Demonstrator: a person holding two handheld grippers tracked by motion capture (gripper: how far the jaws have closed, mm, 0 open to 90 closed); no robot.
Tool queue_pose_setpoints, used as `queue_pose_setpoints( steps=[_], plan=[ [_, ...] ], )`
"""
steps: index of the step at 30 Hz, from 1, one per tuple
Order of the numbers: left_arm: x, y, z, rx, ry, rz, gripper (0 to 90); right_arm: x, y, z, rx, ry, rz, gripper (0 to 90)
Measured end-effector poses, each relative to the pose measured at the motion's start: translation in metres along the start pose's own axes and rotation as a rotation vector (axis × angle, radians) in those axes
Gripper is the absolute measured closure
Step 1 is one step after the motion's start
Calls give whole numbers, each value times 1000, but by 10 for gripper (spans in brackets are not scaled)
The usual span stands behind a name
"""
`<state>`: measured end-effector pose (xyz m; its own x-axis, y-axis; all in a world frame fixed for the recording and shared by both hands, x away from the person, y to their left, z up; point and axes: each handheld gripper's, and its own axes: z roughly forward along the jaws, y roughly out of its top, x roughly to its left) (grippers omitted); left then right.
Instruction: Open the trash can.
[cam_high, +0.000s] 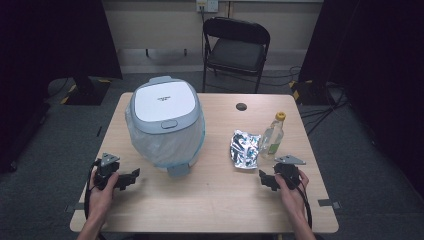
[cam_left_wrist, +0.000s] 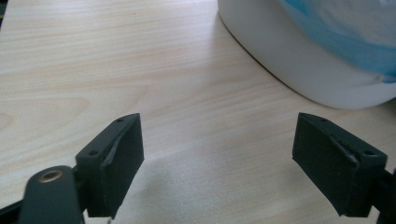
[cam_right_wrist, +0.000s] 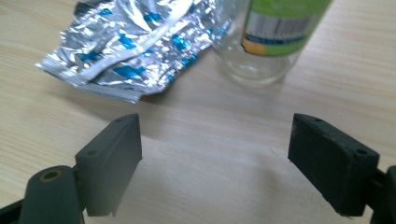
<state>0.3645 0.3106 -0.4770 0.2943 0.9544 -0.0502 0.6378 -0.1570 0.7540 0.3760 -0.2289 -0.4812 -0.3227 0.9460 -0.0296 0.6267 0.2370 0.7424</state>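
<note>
A white lidded bin (cam_high: 165, 120) with a plastic liner stands at the table's left middle; its white base (cam_left_wrist: 303, 65) sits ahead and to the right in the left gripper view. A crumpled silver and blue foil wrapper (cam_high: 244, 149) (cam_right_wrist: 135, 46) lies right of centre. Beside it stands a clear bottle (cam_high: 272, 136) (cam_right_wrist: 266, 37) with a yellow cap and green label. My left gripper (cam_high: 131, 176) (cam_left_wrist: 217, 140) is open over bare wood, a little short of the bin. My right gripper (cam_high: 264, 179) (cam_right_wrist: 215, 140) is open, nothing between its jaws, just short of the wrapper and bottle.
The wooden table (cam_high: 210, 205) has a small dark cable hole (cam_high: 241, 106) near its far edge. A black folding chair (cam_high: 236, 47) stands behind the table. Cables lie on the floor at the right (cam_high: 325, 100).
</note>
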Motion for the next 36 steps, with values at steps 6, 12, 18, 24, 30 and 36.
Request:
queue_pose_setpoints(
  steps=[6,12,18,24,30,36],
  plan=[
    [12,12,-1,-51,50,-65,164,13,15,-1,-38,10,-34,171],
    [18,22,3,-61,69,-71,166,31,27,9,-48,60,-65,175],
    [17,37,9,-61,86,-30,175,51,52,23,-77,104,-126,176],
    [15,48,12,-77,91,2,170,68,75,47,-72,138,-141,189],
    [11,64,21,-82,106,28,176,88,111,66,-97,176,-162,188],
    [15,73,33,-86,113,16,170,106,133,93,-87,203,-181,189]
  ],
)
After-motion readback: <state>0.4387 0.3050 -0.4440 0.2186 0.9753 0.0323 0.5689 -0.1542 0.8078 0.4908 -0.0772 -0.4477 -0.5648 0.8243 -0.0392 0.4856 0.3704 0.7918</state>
